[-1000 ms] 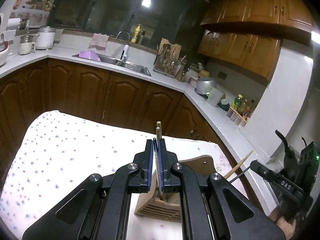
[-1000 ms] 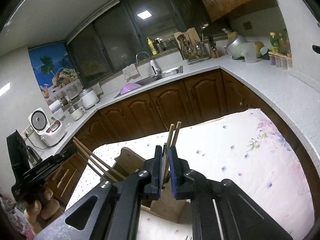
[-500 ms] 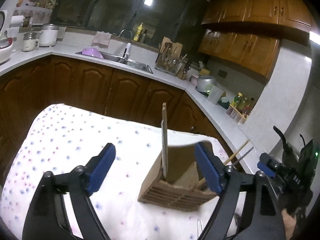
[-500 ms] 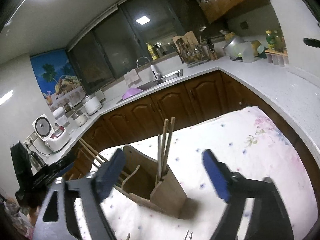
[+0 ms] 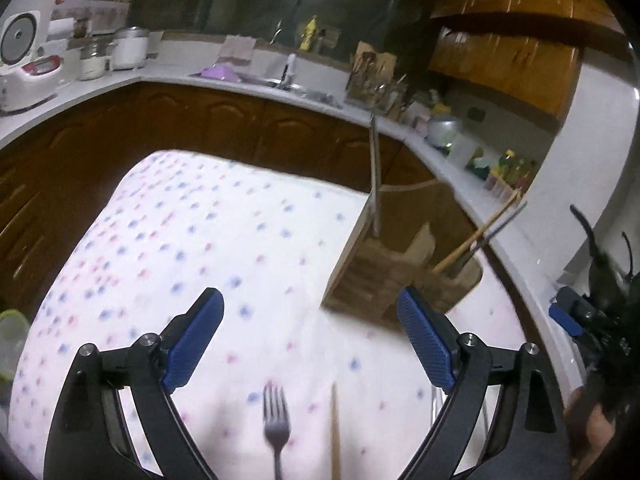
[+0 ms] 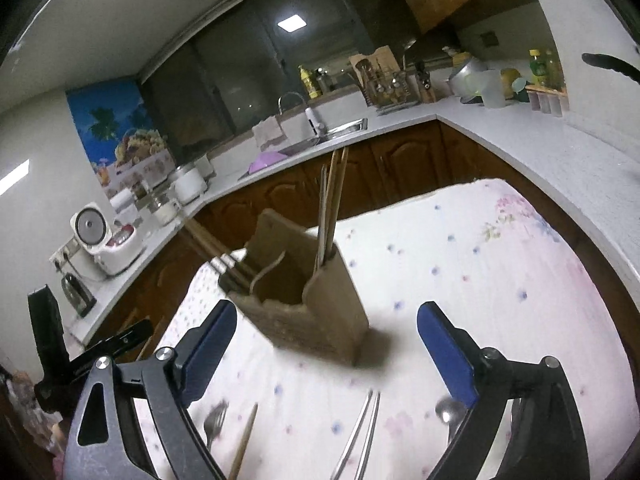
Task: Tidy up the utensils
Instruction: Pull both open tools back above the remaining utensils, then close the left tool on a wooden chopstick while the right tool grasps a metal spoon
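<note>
Left gripper (image 5: pixel 310 336) opening, nothing between its jaws; we saw fork (image 5: pixel 275 412) just near of it, long axis near-far | right gripper (image 6: pixel 326 348) wide open, empty; we saw metal chopsticks (image 6: pixel 360 436) near, holder (image 6: pixel 304 300) beyond.

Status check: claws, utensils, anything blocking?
Left claw opening, empty; right claw open, empty. Wooden utensil holder holds chopsticks. Metal fork, wooden chopstick loose on dotted tablecloth. Nothing blocking.
</note>
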`<state>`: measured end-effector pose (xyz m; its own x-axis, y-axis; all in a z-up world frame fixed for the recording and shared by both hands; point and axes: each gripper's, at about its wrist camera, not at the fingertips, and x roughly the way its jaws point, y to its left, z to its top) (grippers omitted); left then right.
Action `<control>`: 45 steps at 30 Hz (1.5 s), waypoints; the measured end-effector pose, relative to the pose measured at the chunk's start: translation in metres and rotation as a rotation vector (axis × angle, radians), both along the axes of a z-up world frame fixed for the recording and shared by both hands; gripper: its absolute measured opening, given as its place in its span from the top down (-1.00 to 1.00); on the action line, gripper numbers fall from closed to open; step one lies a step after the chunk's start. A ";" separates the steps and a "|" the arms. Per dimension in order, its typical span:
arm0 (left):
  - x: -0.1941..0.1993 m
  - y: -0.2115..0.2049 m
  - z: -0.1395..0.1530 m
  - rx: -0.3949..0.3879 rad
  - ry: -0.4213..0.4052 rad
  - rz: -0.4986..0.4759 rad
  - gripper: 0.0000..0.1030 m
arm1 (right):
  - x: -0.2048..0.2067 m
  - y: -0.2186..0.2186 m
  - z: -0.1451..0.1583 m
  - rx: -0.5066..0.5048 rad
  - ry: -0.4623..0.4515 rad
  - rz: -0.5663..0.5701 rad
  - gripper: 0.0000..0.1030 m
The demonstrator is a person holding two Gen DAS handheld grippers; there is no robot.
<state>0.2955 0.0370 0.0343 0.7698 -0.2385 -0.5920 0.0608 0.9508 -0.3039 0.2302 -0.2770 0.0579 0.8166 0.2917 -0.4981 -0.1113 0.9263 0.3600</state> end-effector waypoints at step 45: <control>-0.039 -0.060 -0.073 0.217 0.243 -0.208 -0.42 | -0.039 -0.013 -0.087 -0.140 0.251 -0.001 -0.38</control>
<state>0.2561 -0.0230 -0.0387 0.5490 -0.2242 -0.8052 0.2101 0.9694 -0.1267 0.1907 -0.2904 -0.0288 0.6630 0.2050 -0.7200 -0.0339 0.9690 0.2447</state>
